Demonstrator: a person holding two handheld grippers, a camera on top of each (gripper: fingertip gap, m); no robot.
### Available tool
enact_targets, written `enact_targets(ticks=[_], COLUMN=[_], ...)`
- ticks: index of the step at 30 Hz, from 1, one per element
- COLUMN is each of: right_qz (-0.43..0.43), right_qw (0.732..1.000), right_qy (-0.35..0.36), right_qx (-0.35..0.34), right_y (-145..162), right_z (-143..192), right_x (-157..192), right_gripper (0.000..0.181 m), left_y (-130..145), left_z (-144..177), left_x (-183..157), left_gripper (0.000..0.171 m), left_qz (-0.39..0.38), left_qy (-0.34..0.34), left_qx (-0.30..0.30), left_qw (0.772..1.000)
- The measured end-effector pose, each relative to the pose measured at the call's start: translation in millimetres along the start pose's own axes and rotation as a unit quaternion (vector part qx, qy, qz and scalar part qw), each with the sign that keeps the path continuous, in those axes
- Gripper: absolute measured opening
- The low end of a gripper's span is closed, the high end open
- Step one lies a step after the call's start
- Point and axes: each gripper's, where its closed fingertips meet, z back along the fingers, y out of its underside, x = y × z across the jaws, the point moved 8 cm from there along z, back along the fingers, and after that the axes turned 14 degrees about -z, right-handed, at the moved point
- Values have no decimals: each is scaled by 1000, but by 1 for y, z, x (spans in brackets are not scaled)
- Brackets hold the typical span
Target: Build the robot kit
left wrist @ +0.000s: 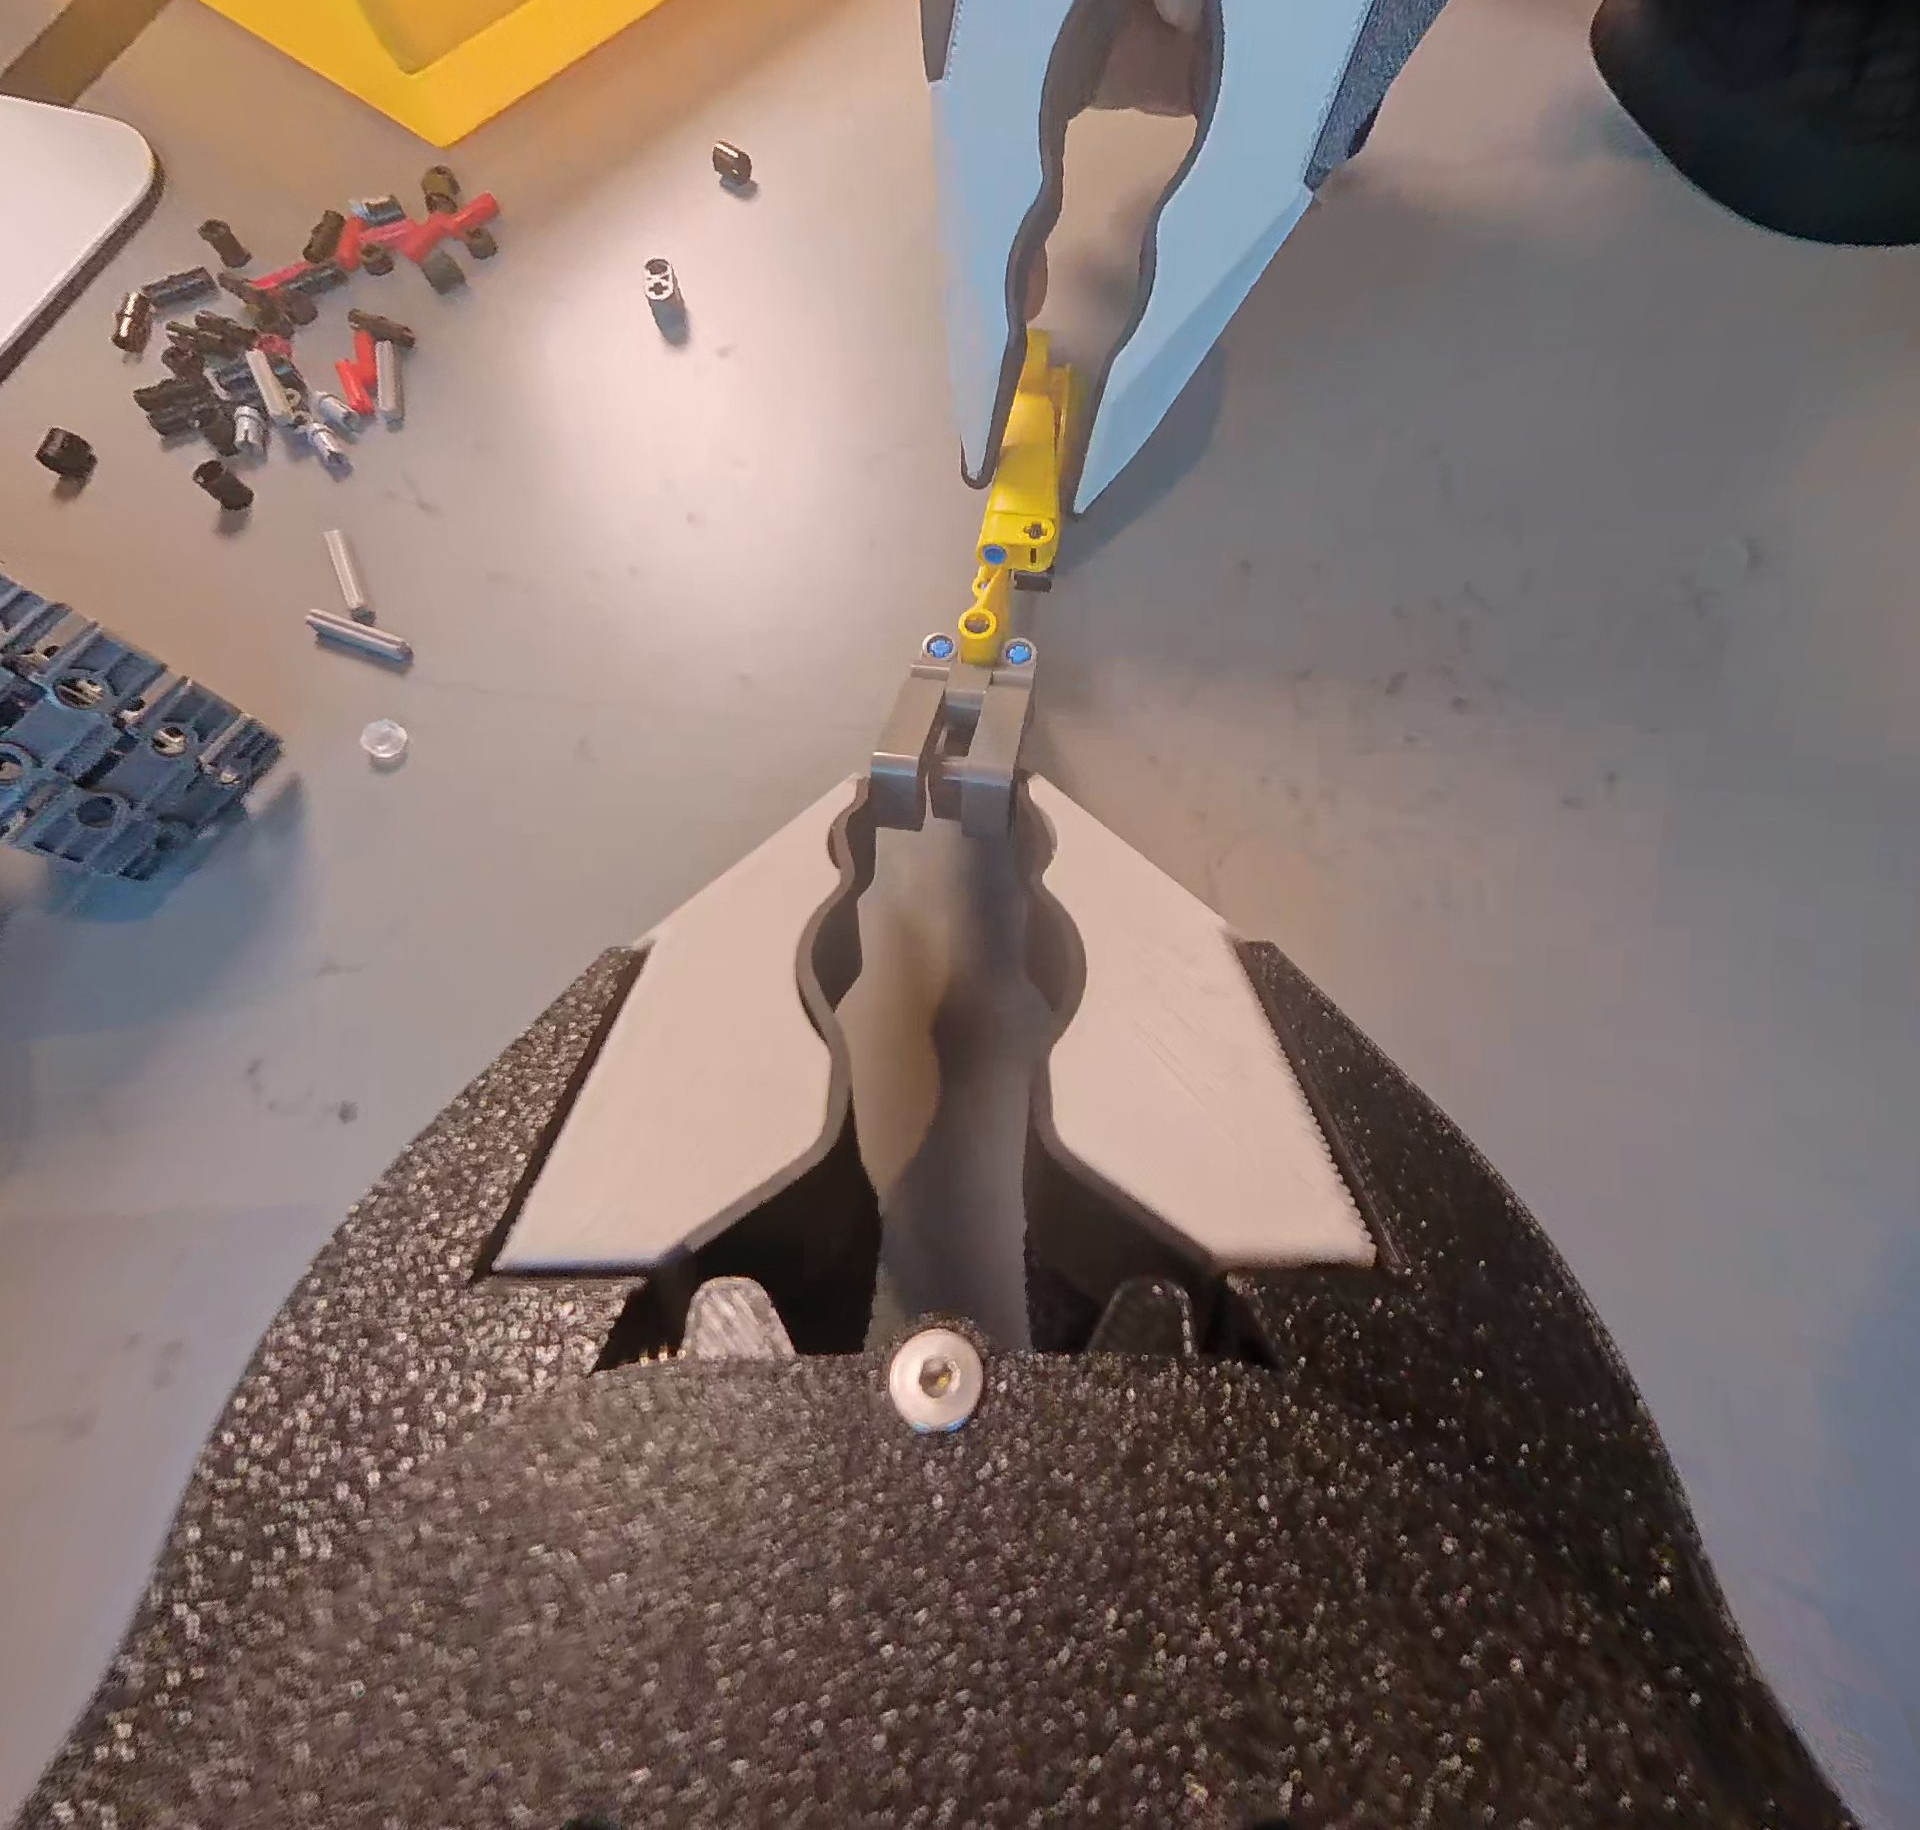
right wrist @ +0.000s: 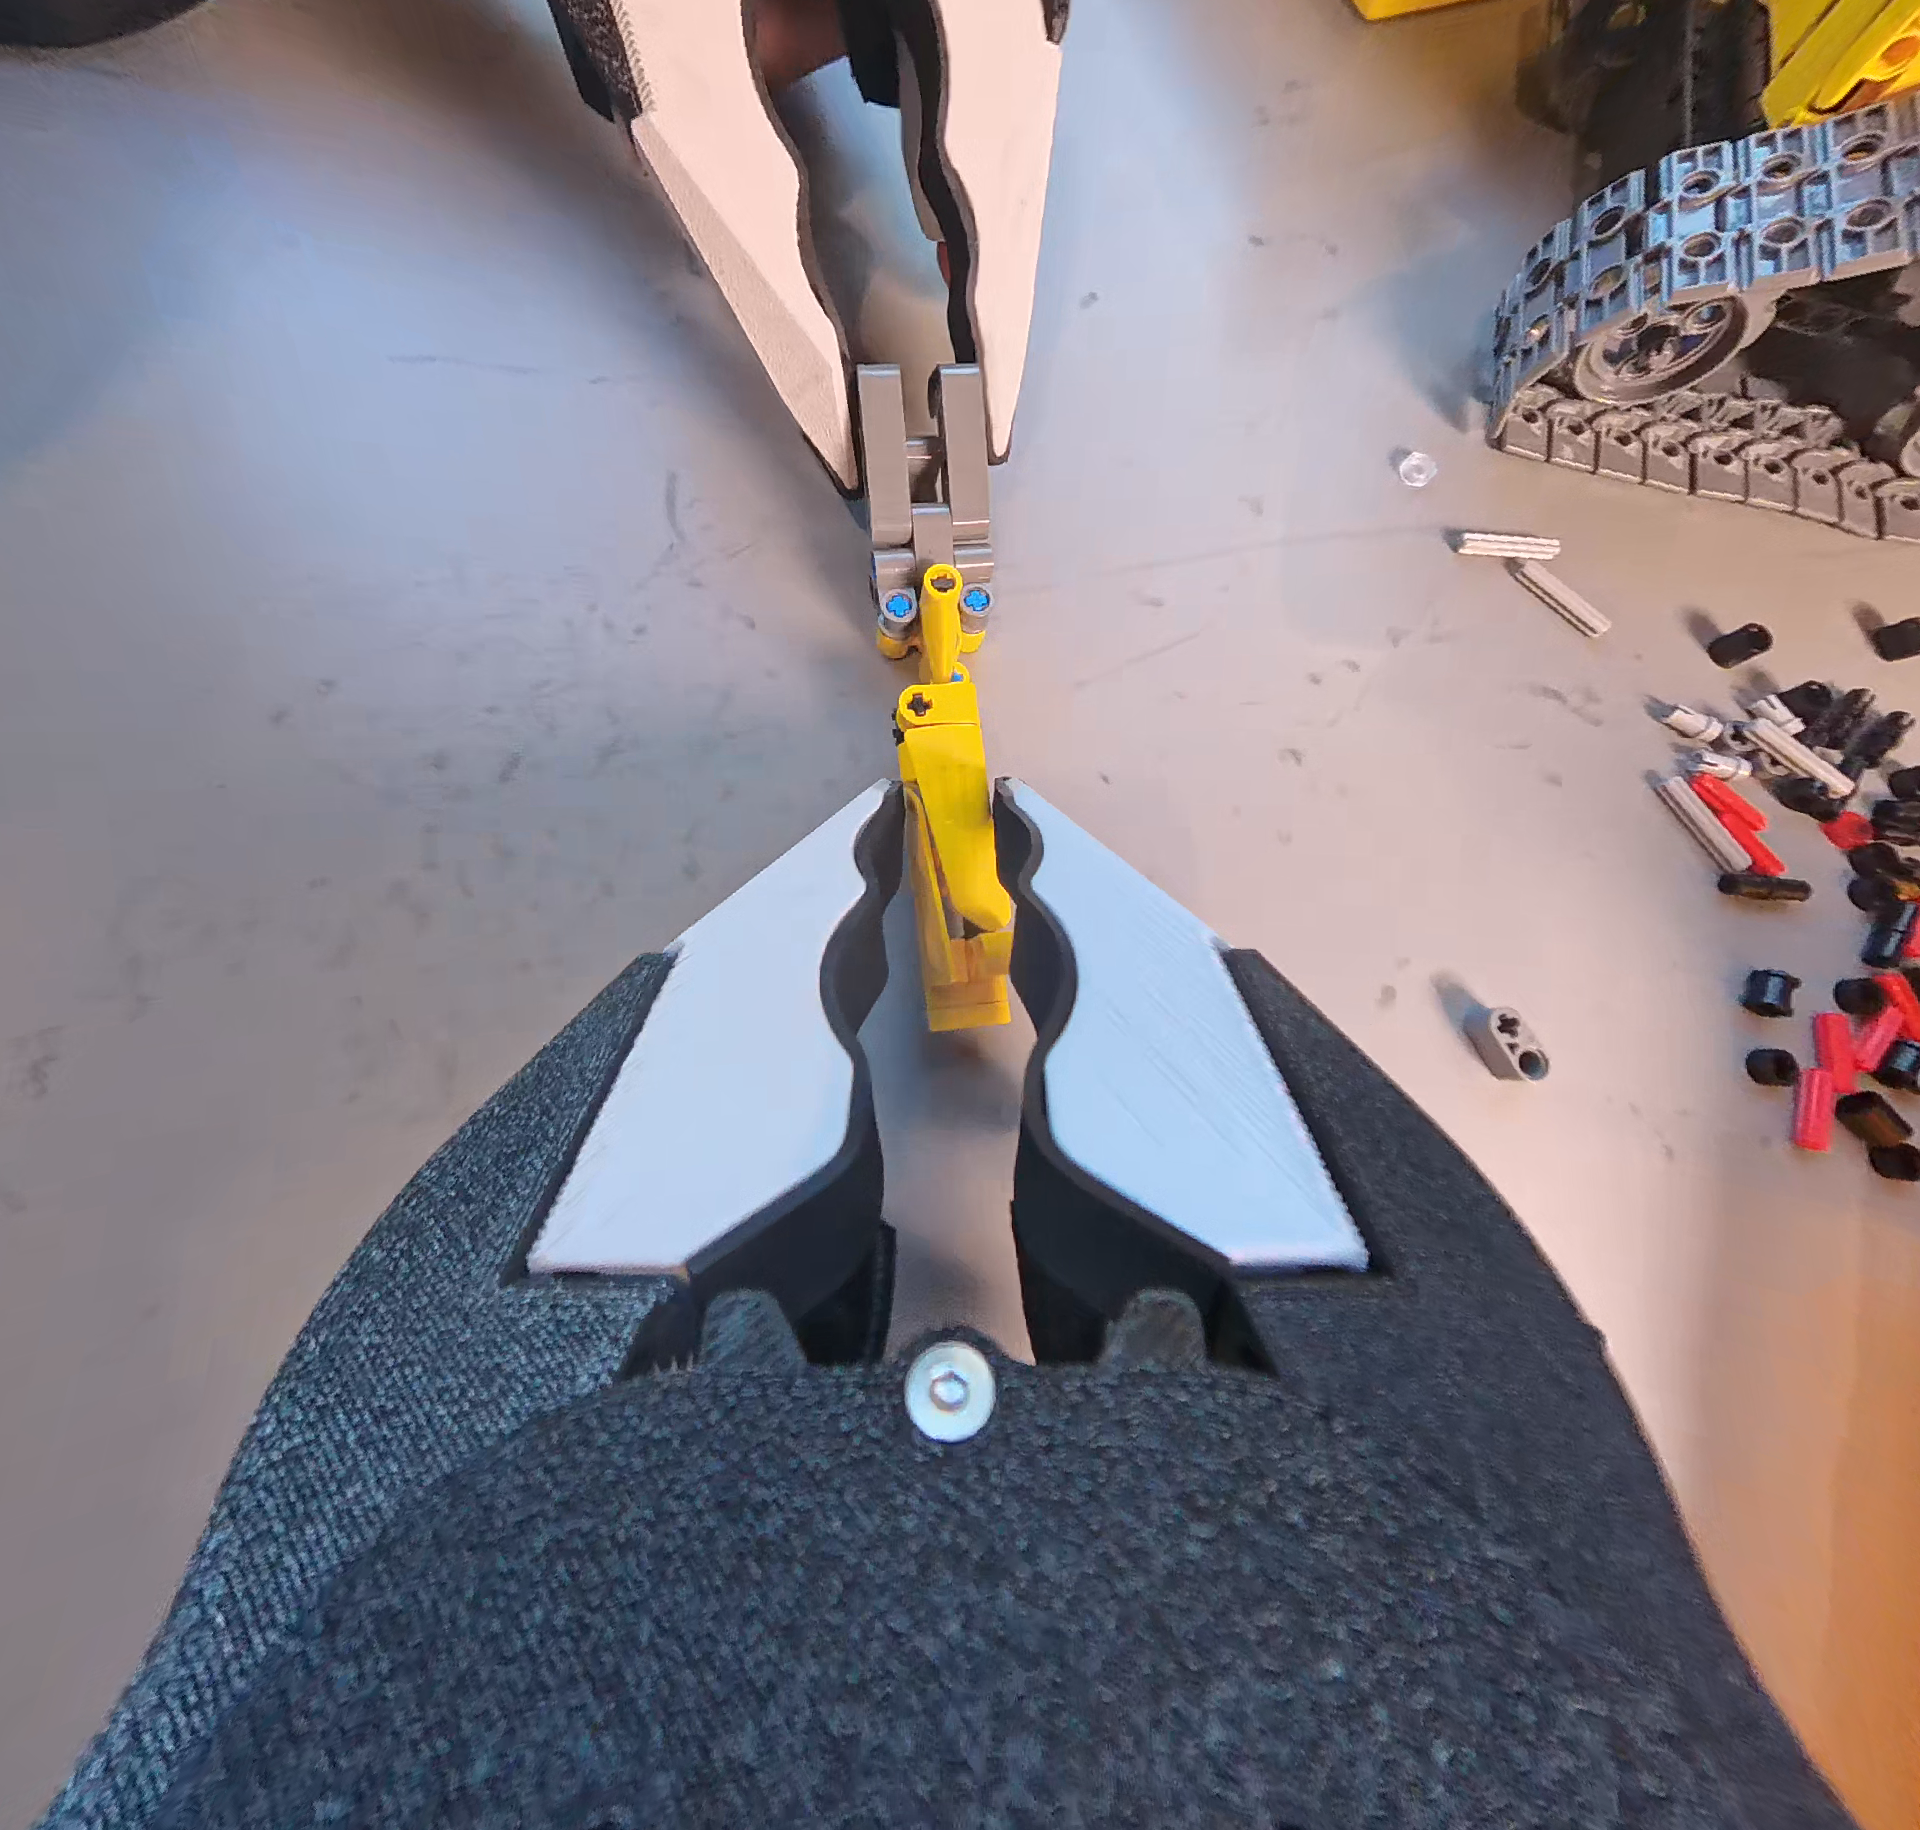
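Going left to right in your left wrist view: that scatter of black, red and grey pins [left wrist: 301, 326] sits toward the tabletop's left edge, well apart from your left gripper [left wrist: 943, 806], whose fingers are clamped on the grey beam piece [left wrist: 951, 741]. That joins the yellow piece [right wrist: 951, 845], which your right gripper [right wrist: 945, 793] has pinched between its fingers. No readable writing anywhere; the grey tracked model [right wrist: 1714, 326] sits near the far right edge.

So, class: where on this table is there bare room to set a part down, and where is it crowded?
Bare table lies left of the yellow piece in the right wrist view, up to the left gripper. Crowded: the loose pins and the tracked model.
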Motion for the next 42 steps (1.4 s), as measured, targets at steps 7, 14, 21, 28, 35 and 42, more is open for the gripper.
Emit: enact_targets(ticks=[7,14,21,28,35,42], right_qz=[-3,-5,17,64,93,69], right_qw=[1000,1000,1000,997,993,996], right_qy=[0,-1,-9,-16,-14,-28], right_qx=[-22,-20,-14,31,64,51], right_y=[4,9,7,3,-2,3], right_z=[4,5,2,4,2,4], right_x=[-3,-6,2,18,31,26], right_gripper=[17,17,14,13,13,13], left_y=[3,5,0,-7,-17,-11], left_z=[-2,1,3,6,3,9], left_x=[-6,-5,-9,-13,-26,-21], left_gripper=[24,20,21,19,19,22], left_qz=[-45,-58,-52,-42,-55,-47], left_qy=[-20,-33,-18,7,41,44], left_qx=[20,22,-4,-29,-51,-41], left_qw=[999,998,998,999,996,997])
